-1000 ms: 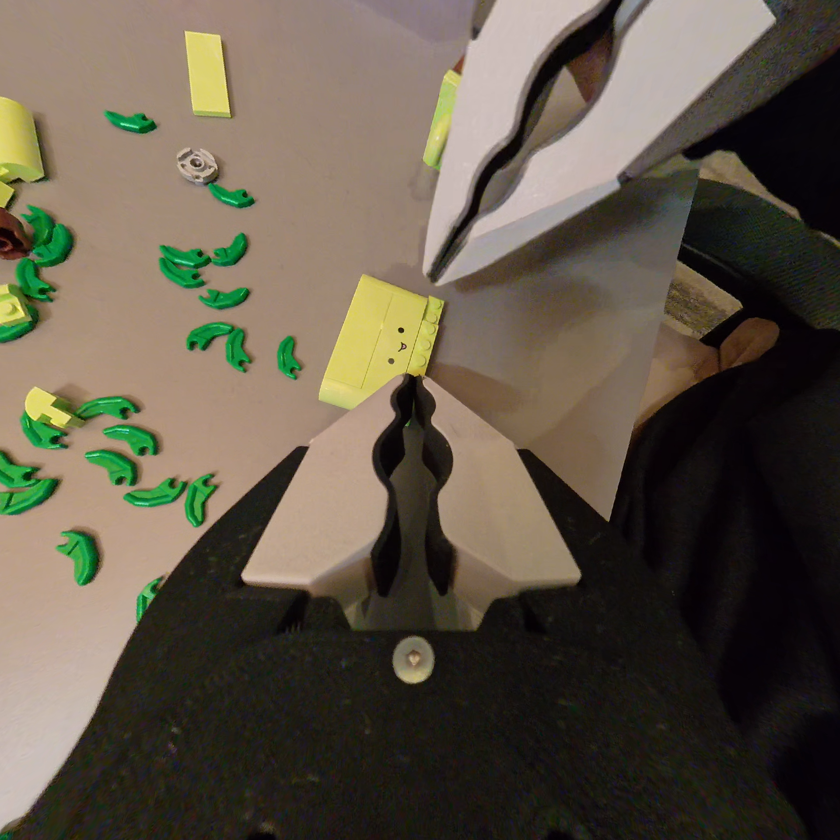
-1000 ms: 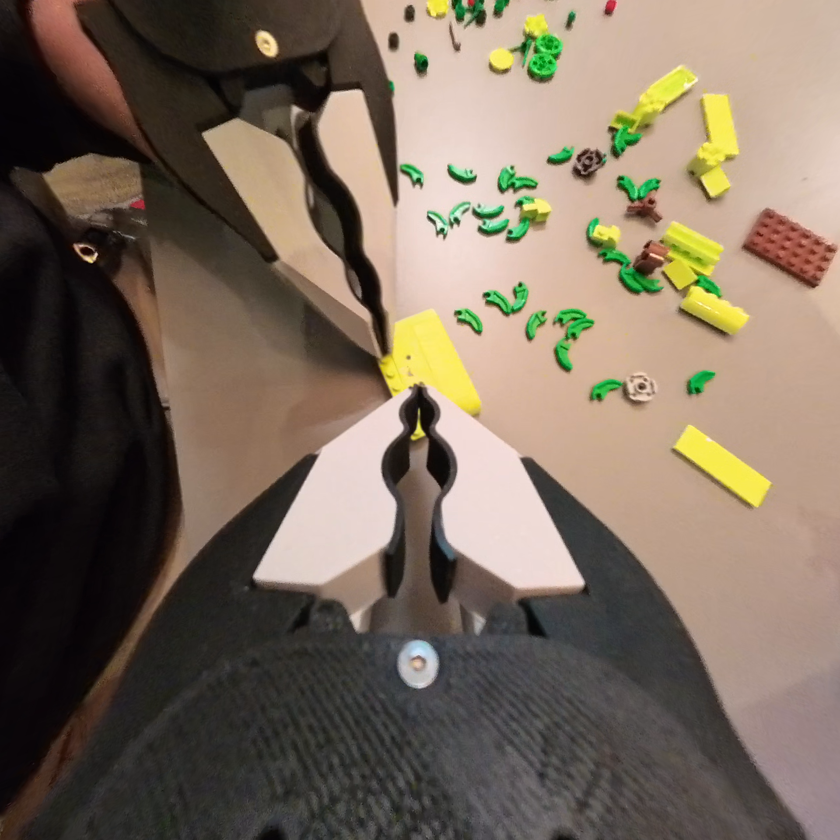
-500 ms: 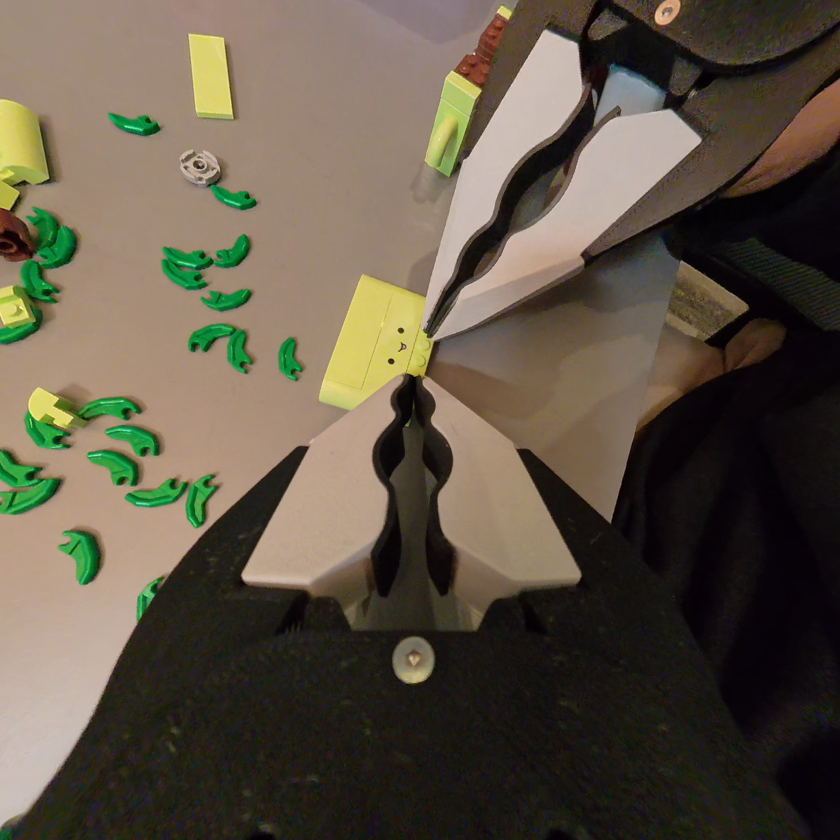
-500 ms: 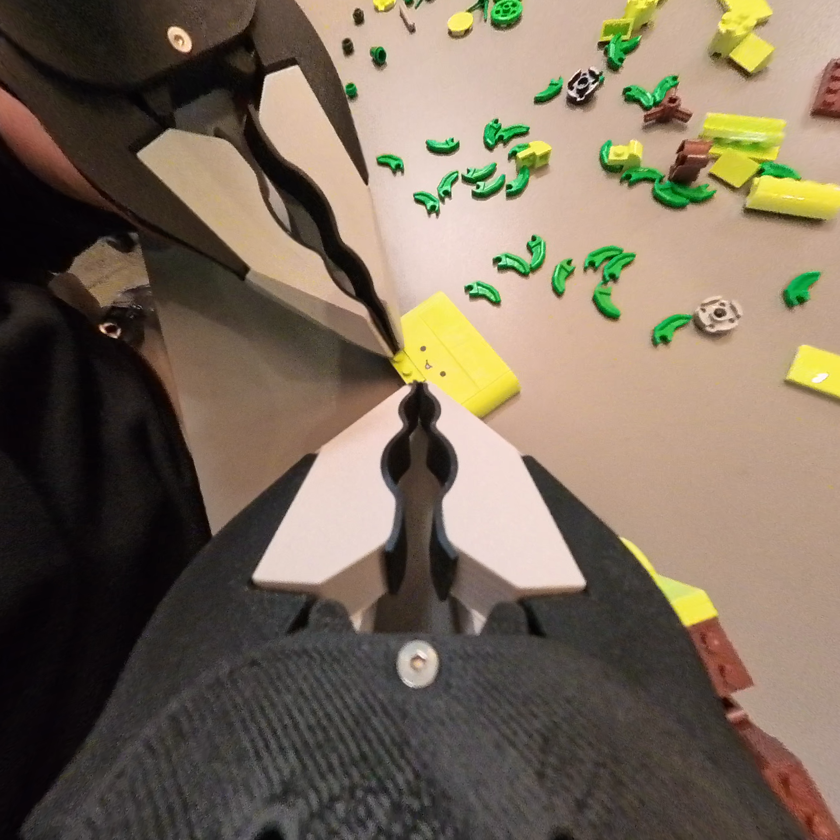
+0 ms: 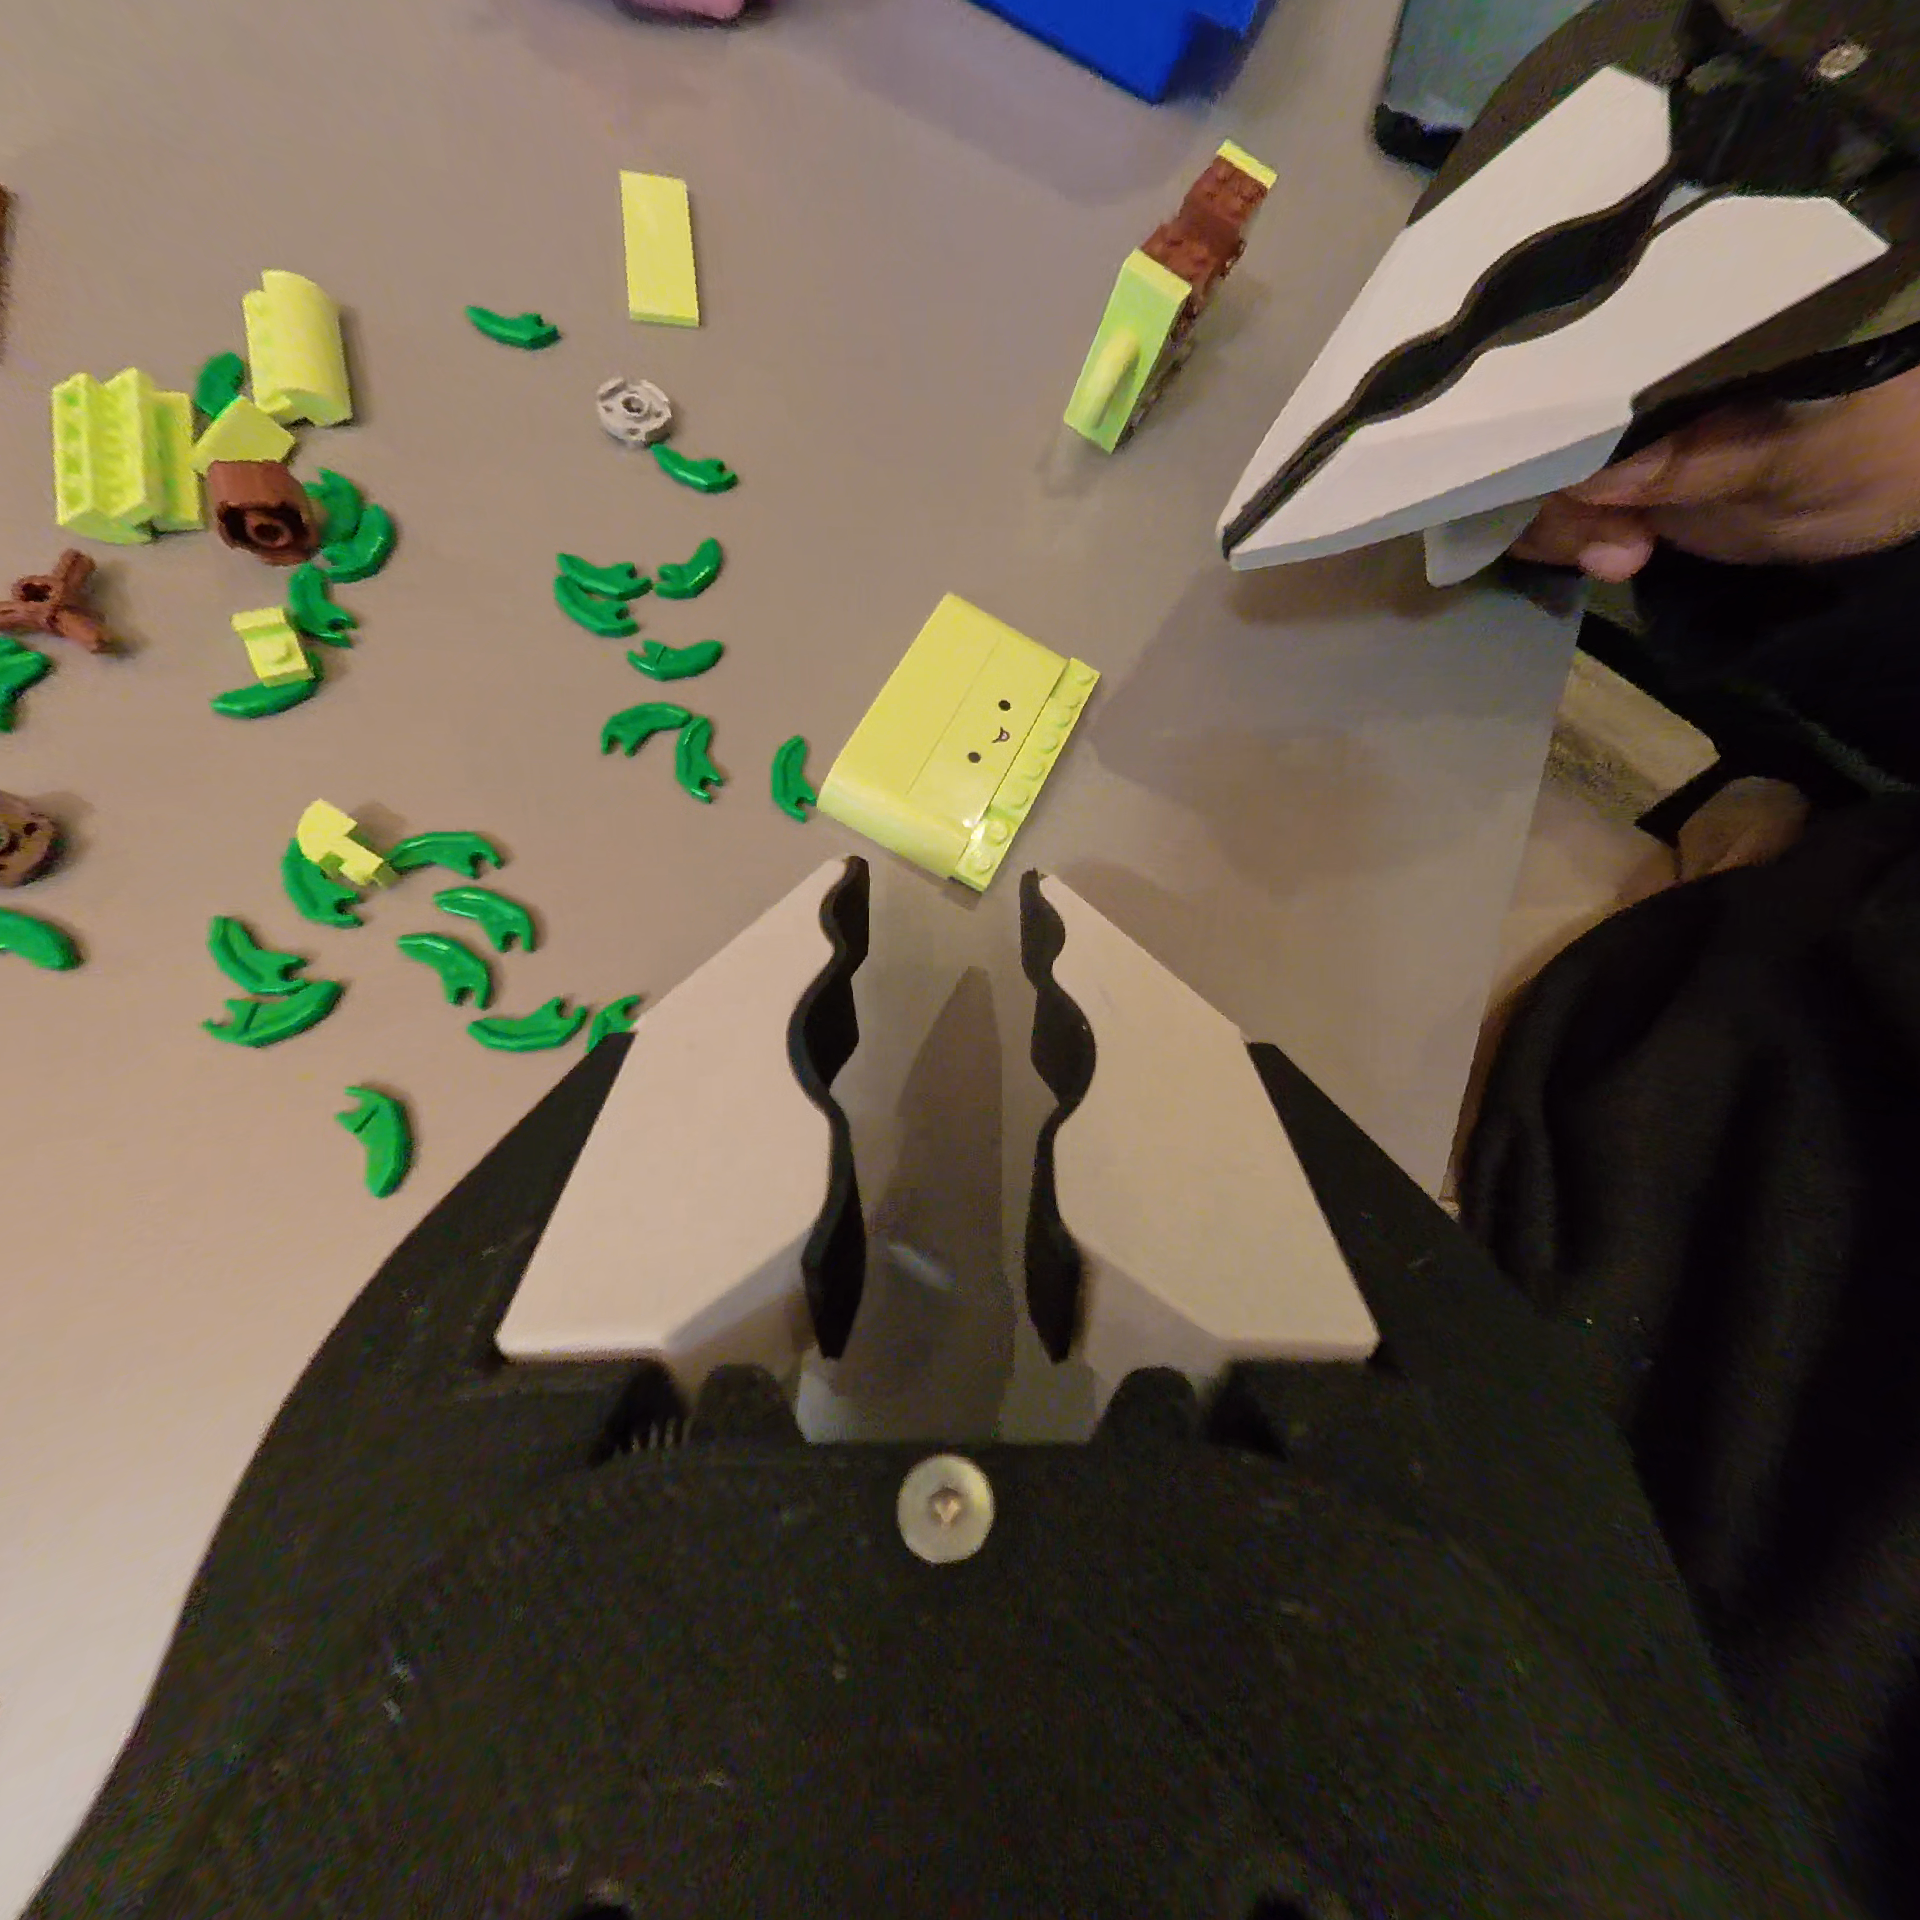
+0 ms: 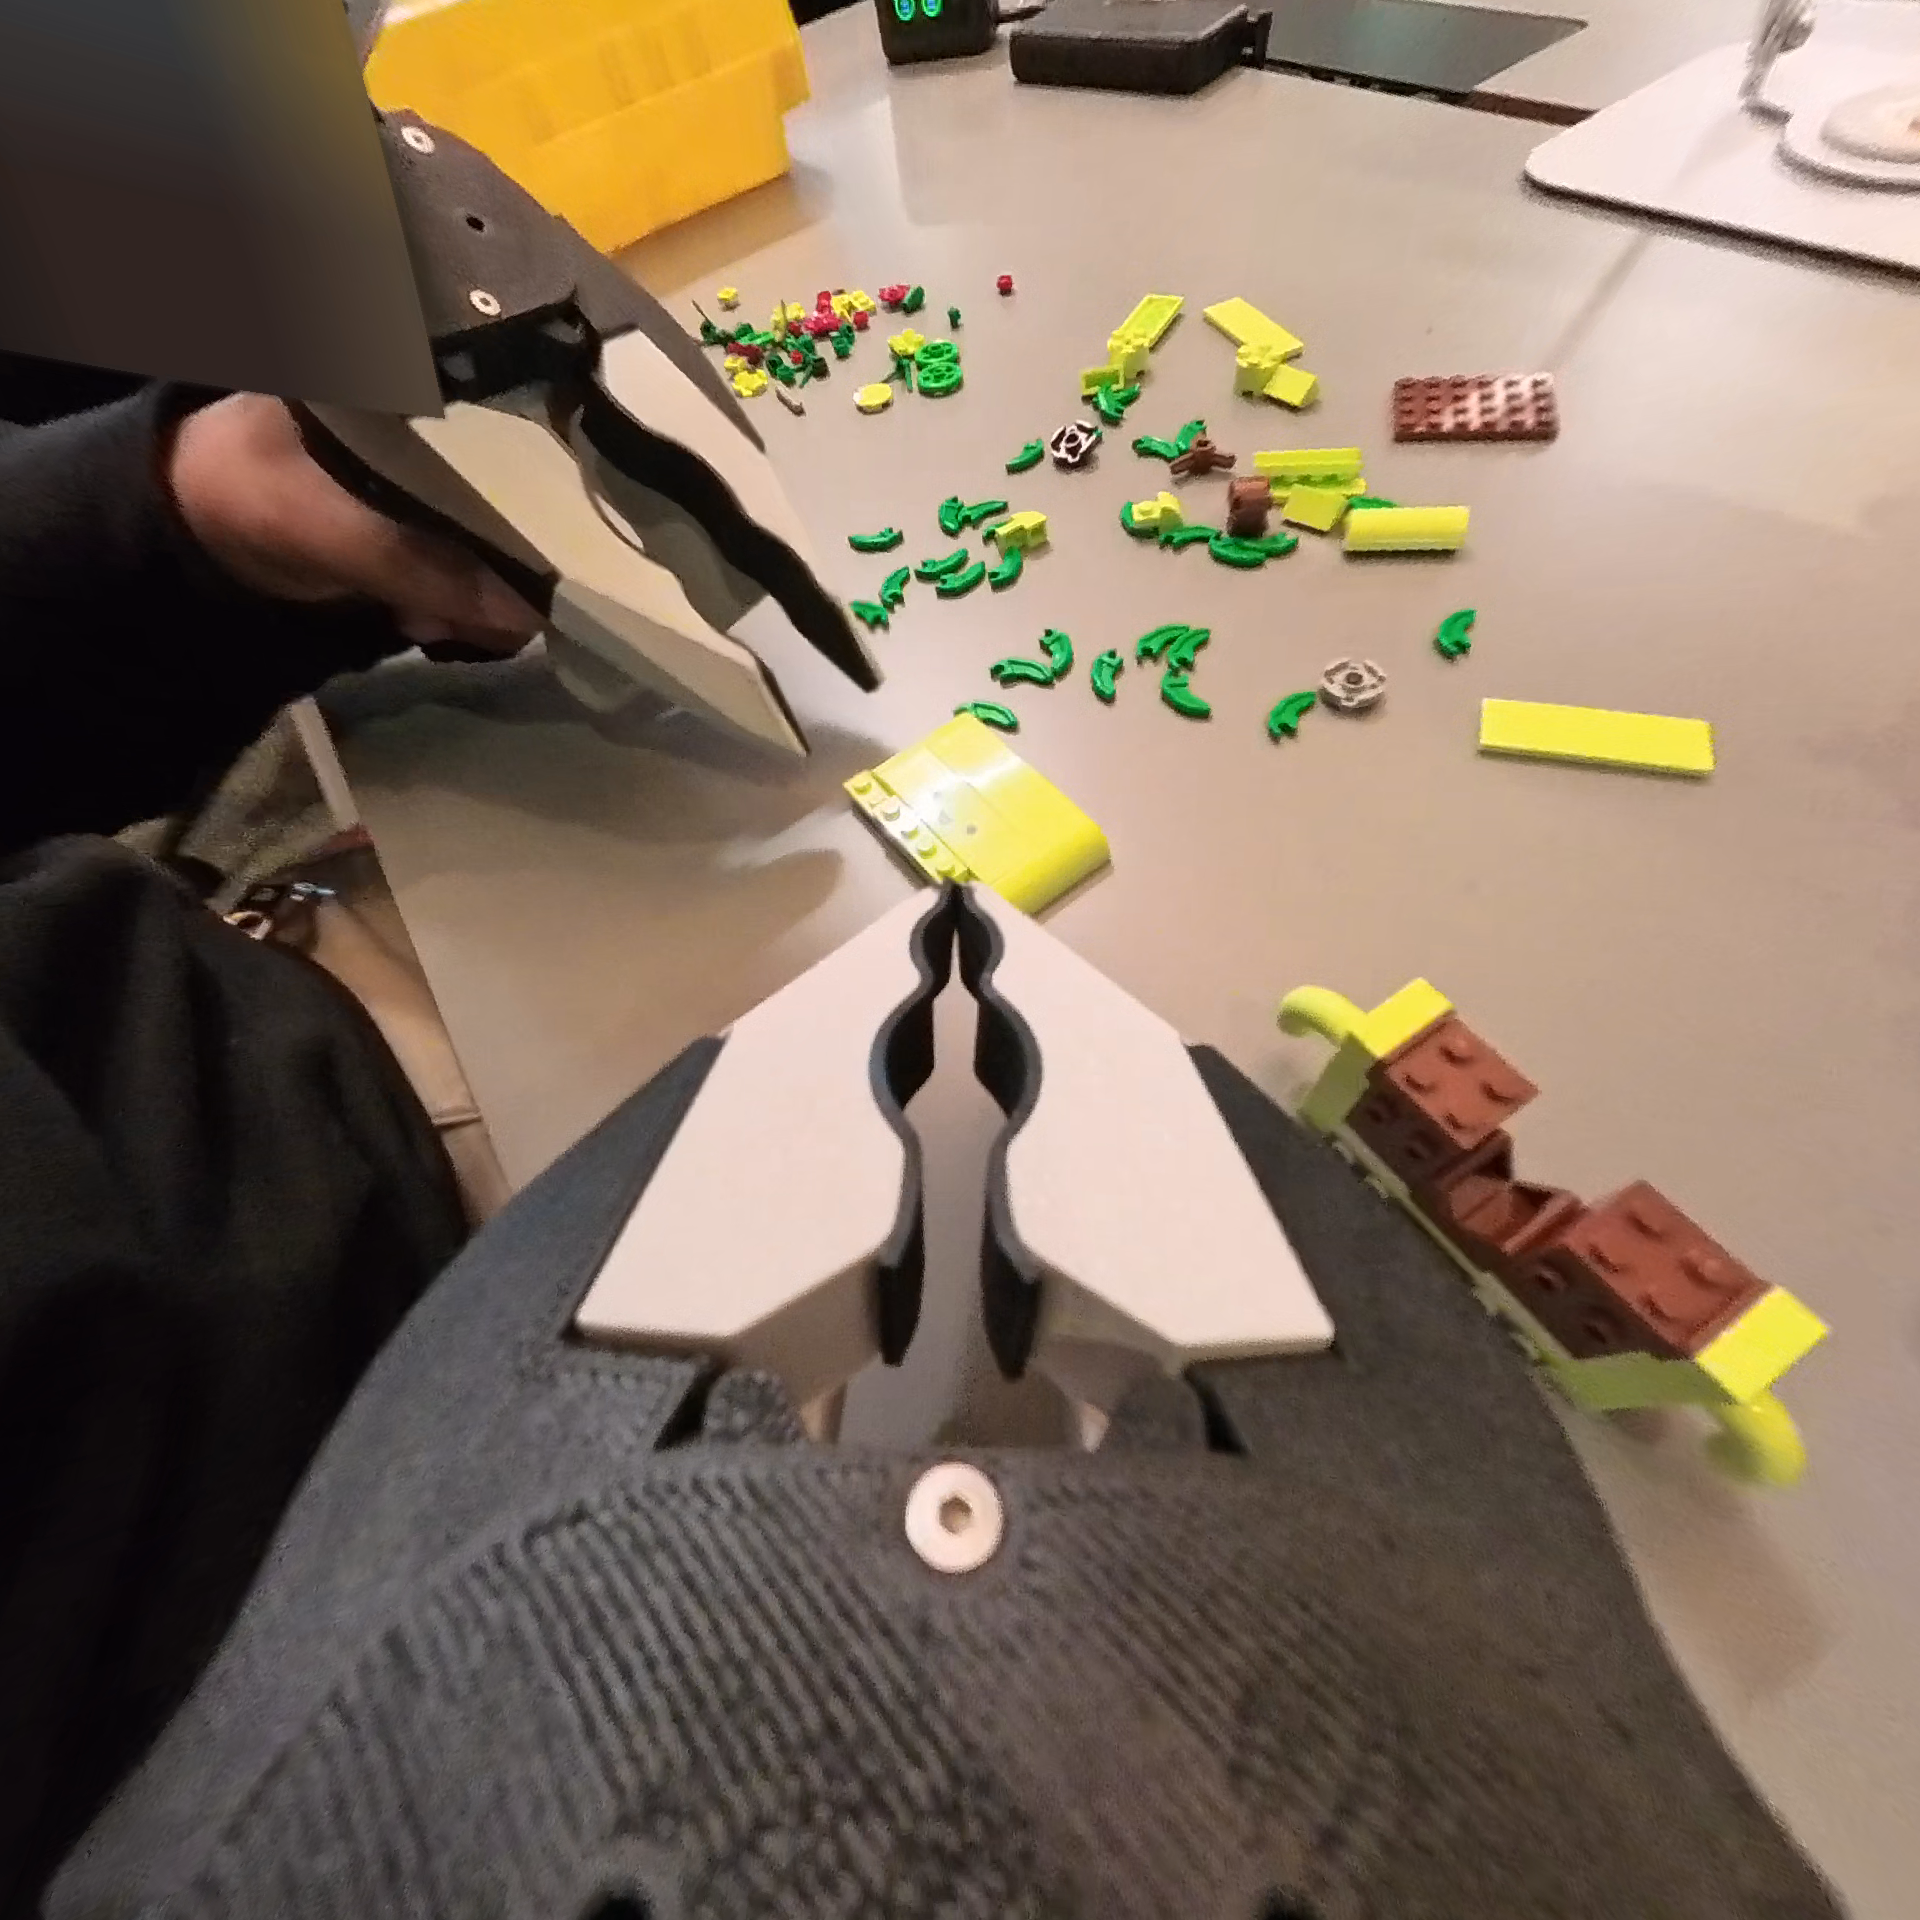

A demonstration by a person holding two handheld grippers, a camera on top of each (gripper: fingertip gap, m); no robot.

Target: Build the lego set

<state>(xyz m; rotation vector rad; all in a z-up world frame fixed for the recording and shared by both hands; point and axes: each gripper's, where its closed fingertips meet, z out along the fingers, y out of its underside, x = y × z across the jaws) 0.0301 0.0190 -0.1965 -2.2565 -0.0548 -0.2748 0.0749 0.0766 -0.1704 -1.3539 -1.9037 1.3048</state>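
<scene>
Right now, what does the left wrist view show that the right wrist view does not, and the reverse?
Only the left wrist view shows a blue plastic block at the table's far edge.

Only the right wrist view shows a yellow plastic bin, a brown studded plate and a heap of small red and yellow flower pieces.

Both show the lime-green curved block with a small face, the grey round stud piece and the brown-and-lime brick assembly.

two grippers [image 5: 940, 883] [image 6: 956, 902], one grey round piece [image 6: 1353, 682], one brown plate [image 6: 1475, 406], one yellow bin [image 6: 623, 114]
</scene>
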